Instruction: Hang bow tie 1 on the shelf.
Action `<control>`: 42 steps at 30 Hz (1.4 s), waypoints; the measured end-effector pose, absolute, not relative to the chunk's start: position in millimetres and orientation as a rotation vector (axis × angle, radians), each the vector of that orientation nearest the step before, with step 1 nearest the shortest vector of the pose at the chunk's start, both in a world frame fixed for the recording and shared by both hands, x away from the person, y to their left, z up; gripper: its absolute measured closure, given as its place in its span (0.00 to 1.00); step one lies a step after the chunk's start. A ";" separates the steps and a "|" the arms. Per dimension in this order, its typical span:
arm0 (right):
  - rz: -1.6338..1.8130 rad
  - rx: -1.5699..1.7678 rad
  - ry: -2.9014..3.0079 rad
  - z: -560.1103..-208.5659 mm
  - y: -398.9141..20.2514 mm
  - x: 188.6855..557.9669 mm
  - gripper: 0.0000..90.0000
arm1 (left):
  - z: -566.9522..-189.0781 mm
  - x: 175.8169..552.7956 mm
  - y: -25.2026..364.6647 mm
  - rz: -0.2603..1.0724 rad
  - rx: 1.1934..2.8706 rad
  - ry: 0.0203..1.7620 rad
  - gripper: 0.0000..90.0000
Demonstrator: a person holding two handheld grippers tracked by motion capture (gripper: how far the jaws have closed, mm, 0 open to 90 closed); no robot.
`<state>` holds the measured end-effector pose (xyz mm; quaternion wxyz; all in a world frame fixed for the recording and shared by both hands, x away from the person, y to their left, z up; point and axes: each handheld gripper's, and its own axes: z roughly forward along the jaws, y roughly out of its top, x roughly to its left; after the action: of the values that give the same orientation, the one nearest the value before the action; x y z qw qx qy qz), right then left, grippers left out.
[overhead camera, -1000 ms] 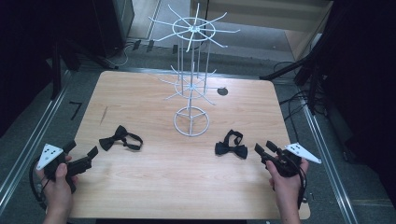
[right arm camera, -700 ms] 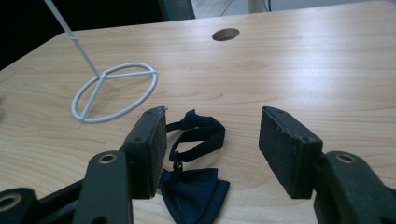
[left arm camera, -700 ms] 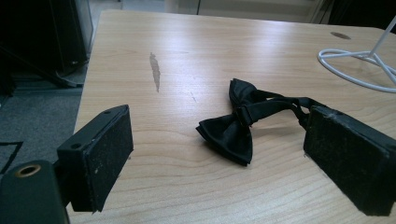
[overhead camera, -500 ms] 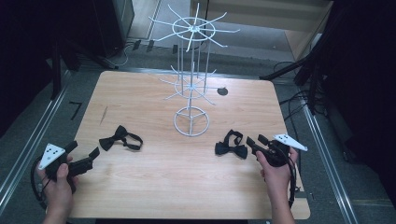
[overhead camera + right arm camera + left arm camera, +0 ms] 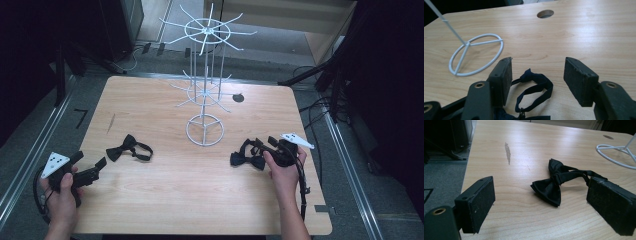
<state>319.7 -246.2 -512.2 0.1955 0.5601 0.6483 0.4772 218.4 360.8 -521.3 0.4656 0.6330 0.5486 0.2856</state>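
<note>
Right gripper (image 5: 262, 145) has advanced — bow tie (image 5: 534, 86) between open jaws.

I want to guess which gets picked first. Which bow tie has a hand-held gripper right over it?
The right bow tie, between the right hand-held gripper's open jaws. The left bow tie lies apart.

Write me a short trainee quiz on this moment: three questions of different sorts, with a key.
1. True or false: the right gripper has its jaws clamped on the strap of the dark blue bow tie.
2. Which thing lies ahead of the left gripper? A) black bow tie B) white wire stand C) the round hole in the table
3. Fill in: the white wire stand rests on the table on a round ____ base.

Key
1. False: the jaws stand apart, with the strap loop between them and untouched by the pads.
2. A
3. wire ring
</note>
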 end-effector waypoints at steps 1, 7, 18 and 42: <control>1.335 1.586 1.810 -514.2 -246.2 321.0 0.46 | -521.4 218.4 360.5 0.701 1.553 1.340 0.10; 1.316 1.655 1.791 -525.9 -246.1 328.7 0.45 | -521.3 220.0 359.0 0.691 1.587 1.328 0.10; 1.270 1.713 1.815 -538.9 -246.7 337.4 0.46 | -521.3 220.6 359.0 0.688 1.595 1.330 0.10; 1.085 1.660 1.893 -549.8 -245.5 330.7 1.00 | -521.3 221.0 358.7 0.684 1.600 1.331 0.10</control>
<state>330.7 -245.5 -549.8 0.1983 0.5935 0.6768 0.3879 221.0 358.7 -521.3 0.4580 0.6493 0.5401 0.2774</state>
